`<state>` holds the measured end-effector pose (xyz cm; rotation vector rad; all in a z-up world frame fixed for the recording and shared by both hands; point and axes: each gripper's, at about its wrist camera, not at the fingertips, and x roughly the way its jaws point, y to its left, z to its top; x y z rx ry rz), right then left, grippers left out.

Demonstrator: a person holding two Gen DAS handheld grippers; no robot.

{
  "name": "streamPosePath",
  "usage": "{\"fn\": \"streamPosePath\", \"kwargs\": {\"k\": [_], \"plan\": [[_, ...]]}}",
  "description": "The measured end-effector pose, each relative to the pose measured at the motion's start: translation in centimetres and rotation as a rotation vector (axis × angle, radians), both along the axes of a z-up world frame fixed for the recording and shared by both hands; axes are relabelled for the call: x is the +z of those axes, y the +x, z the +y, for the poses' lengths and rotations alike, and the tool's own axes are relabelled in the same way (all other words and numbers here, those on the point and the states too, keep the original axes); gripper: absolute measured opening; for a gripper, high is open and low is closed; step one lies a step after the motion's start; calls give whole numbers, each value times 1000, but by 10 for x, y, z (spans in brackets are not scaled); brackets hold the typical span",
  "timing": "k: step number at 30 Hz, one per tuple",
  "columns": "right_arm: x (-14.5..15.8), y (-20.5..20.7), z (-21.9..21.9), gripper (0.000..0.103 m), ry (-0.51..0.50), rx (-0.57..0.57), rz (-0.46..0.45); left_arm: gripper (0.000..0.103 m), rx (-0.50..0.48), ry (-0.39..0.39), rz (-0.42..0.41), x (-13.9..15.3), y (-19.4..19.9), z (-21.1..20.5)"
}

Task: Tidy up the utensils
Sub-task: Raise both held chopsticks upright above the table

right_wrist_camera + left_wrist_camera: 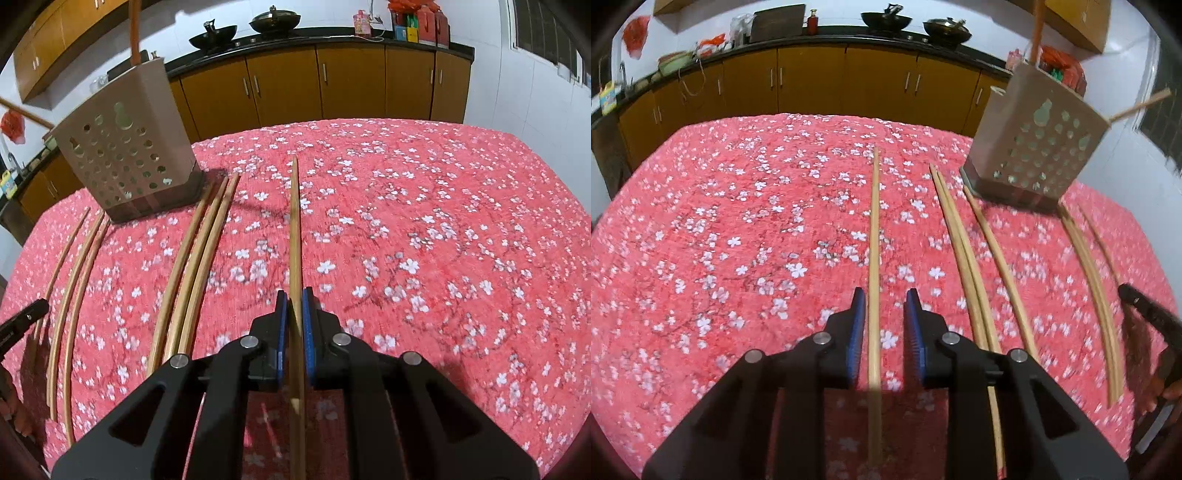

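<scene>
My left gripper (pixel 884 301) stands narrowly parted over the tablecloth (pixel 720 240). A single chopstick (pixel 874 258) lies between its blue pads (pixel 857 332), close to the left pad, with a clear gap to the right pad; neither pad presses on it. That chopstick rests flat on the cloth and runs straight away from me.

My right gripper (pixel 293 299) is closed on another chopstick (pixel 295 240). Both pads bear against its sides, and the stick runs forward beyond the fingertips and back under the gripper body. Whether its far tip touches the cloth I cannot settle from this angle.

To the right of the left gripper, more chopsticks lie on the cloth: a touching pair (pixel 964 254), one single (pixel 997 251), then a further group (pixel 1089 280) near the table edge, blurred. The right wrist view shows the same sticks as a group of three (pixel 192 269) and a looser group (pixel 74 280) further left.

The perforated utensil holder (pixel 1034 147) stands upright at the far end of these rows, on the cloth. An orange handle (pixel 1038 29) and a wooden stick (pixel 1141 105) project from its top.

Beyond the table runs a dark counter over yellow cabinets (pixel 351 81), with two woks (pixel 275 20) on it.
</scene>
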<state>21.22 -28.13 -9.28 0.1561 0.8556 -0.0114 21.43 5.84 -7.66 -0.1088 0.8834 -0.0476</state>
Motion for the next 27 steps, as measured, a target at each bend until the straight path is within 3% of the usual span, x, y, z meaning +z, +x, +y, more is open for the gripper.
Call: {"fn": "streamPosePath", "kwargs": {"k": [8, 12, 17, 27], "plan": [[-1, -25, -1, 10, 19, 8, 1, 21, -21, 41, 3, 1, -16, -8], [0, -25, 1, 9, 12, 5, 1, 8, 5, 50, 4, 0, -17, -5], [2, -22, -1, 8, 12, 13, 3, 8, -9, 49, 14, 2, -14, -1], [59, -34, -18, 8, 30, -20, -170, 8, 3, -1, -143, 64, -21, 15]]}}
